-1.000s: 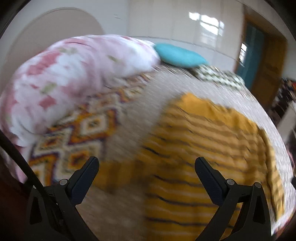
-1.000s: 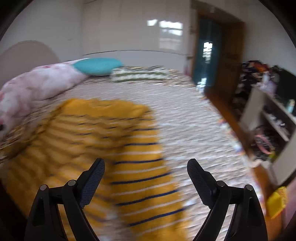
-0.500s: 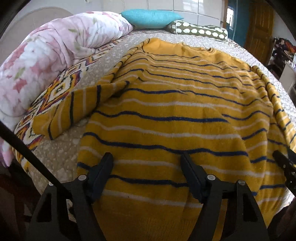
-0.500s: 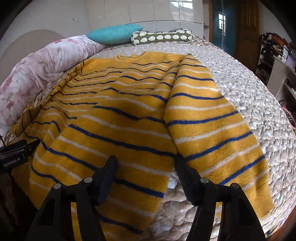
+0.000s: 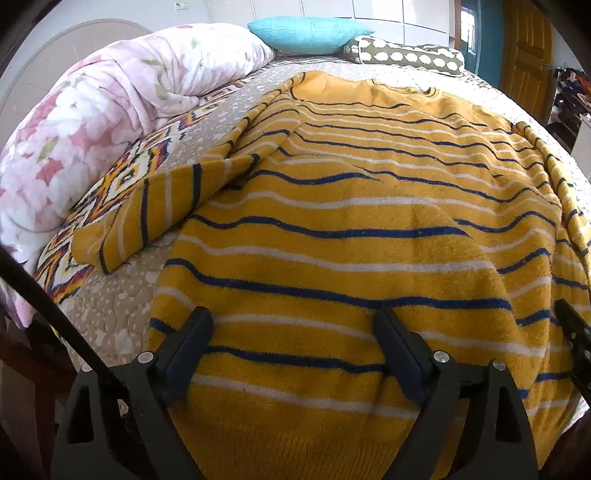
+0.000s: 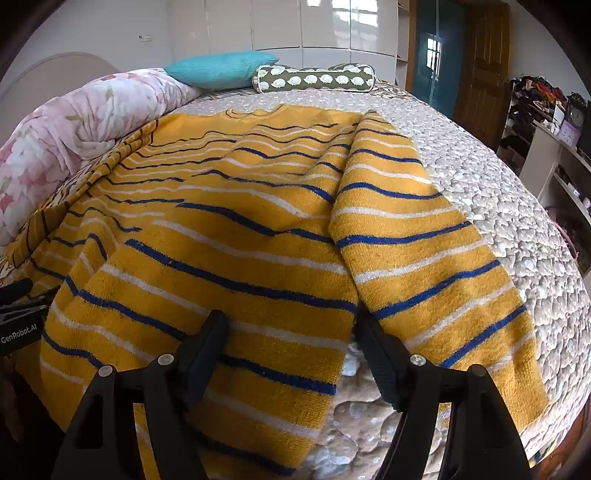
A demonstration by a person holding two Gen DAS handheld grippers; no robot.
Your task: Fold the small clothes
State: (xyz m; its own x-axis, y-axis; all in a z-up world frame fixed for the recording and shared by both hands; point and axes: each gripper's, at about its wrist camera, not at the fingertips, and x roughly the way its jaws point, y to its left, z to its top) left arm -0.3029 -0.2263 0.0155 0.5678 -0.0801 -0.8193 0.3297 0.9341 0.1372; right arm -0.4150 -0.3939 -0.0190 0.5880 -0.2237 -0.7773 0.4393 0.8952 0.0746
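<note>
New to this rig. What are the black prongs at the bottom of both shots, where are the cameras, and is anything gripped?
There is no robot arm: a person carries a two-finger gripper in each hand, with a fisheye camera on each looking forward along its fingers. The prongs are those fingers.

The left wrist view shows the left gripper over the near hem of a yellow striped sweater. The right wrist view shows the right gripper over the hem where the sweater's body meets its right sleeve.

The sweater is spread on a quilted bed, with a floral duvet, a teal pillow and a patterned bolster beyond.

Both sets of jaws have just opened further, and both stand open around fabric; nothing is gripped.
</note>
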